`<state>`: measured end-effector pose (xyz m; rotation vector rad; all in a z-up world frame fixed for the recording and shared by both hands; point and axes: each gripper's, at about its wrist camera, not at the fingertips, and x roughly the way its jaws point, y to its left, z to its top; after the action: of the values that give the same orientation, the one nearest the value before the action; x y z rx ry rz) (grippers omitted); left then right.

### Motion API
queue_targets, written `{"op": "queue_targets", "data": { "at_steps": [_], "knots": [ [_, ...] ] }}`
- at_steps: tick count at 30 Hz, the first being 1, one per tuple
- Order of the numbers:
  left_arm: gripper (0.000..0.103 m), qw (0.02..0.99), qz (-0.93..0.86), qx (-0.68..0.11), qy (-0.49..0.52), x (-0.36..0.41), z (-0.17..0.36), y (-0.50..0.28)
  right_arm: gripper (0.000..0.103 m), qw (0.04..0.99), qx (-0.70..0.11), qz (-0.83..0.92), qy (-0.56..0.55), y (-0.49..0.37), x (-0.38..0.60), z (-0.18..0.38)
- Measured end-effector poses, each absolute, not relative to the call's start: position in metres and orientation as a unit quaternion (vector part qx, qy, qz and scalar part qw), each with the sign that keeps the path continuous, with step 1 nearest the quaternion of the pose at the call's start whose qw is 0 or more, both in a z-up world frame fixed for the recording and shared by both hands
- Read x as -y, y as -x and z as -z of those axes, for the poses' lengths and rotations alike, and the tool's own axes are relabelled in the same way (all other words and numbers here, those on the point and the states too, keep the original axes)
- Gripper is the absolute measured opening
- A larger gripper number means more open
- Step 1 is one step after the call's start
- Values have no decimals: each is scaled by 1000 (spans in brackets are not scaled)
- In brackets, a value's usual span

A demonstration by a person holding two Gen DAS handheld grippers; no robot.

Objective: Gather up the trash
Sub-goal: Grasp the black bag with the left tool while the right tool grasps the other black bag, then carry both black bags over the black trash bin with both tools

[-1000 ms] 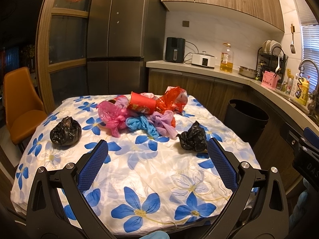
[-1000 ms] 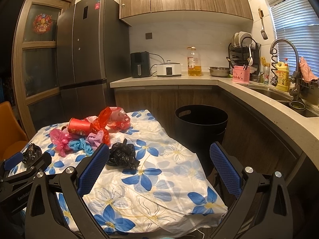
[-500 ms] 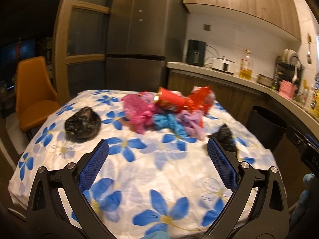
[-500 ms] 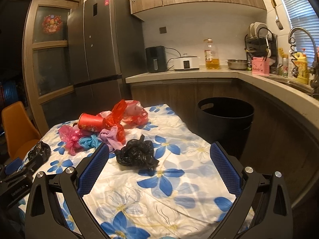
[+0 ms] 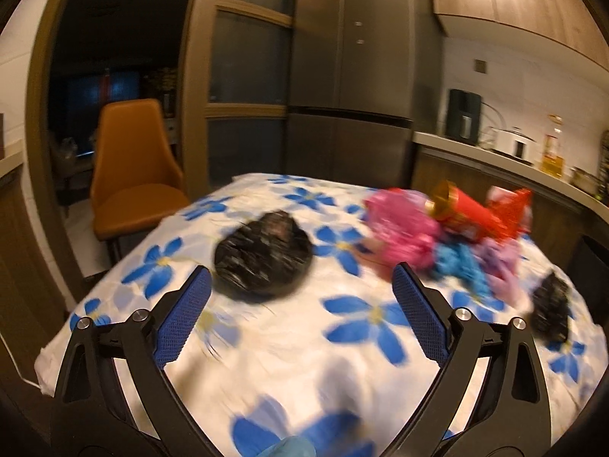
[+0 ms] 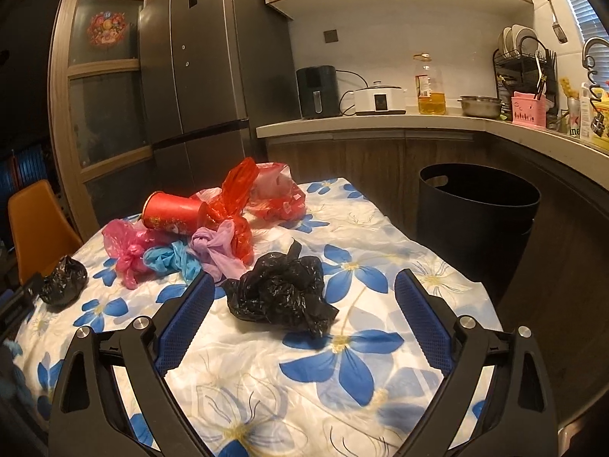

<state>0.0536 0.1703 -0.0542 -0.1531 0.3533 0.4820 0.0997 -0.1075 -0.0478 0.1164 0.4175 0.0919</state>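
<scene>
A: Left wrist view first. What's there?

B: The left gripper [image 5: 300,285] has its jaws spread wide, though they have just been closing a little, and nothing sits between them. A black bag [image 5: 262,257] lies on the table [image 5: 266,346] just past the left pad, at about 11 o'clock from the gripper. The picture is blurred.

A: And the rest of the trash?

B: At 2 o'clock lies a heap: a pink bag [image 5: 399,228], a red cup [image 5: 456,209] on its side, blue and purple bags beside it. A second black bag [image 5: 552,308] lies at 3 o'clock, near the table edge. An orange chair [image 5: 133,175] stands at 10 o'clock.

A: Right wrist view?

B: The right gripper [image 6: 300,285] is spread wide too, holding nothing. A crumpled black bag [image 6: 281,293] lies on the table [image 6: 266,381] between the fingertips, nearer the left pad; I cannot tell if it touches. The coloured heap with the red cup [image 6: 175,217] is at 11 o'clock, the other black bag [image 6: 62,280] at 9 o'clock. A black bin [image 6: 475,221] stands on the floor at 2 o'clock, beside the table.
</scene>
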Motion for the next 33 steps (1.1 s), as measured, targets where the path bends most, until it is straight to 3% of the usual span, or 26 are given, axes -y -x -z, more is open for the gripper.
{"op": "queue_targets", "data": {
  "at_steps": [4,6,16,19,21,23,31,33],
  "knots": [
    [87,946,-248,-186,93,-199,59,-75,93,974,-213,-44,-56,-111,104,51],
    [74,942,-246,-204,102,-208,62,-86,93,974,-216,-44,-56,-116,102,53],
    [35,915,-213,-298,167,-237,91,-124,93,971,-229,-45,-48,-138,92,63],
    [18,915,-198,-303,177,-239,94,-127,90,970,-233,-47,-48,-144,89,68],
    [7,915,-191,-307,177,-235,94,-127,81,970,-236,-45,-46,-149,88,72],
    [3,918,-185,-305,173,-231,92,-126,77,967,-245,-47,-46,-155,87,76],
    [2,936,-148,-276,161,-189,73,-107,72,960,-269,-59,-52,-172,86,92],
    [2,941,-140,-267,152,-173,67,-101,64,955,-286,-62,-55,-179,86,100]
  ]
}}
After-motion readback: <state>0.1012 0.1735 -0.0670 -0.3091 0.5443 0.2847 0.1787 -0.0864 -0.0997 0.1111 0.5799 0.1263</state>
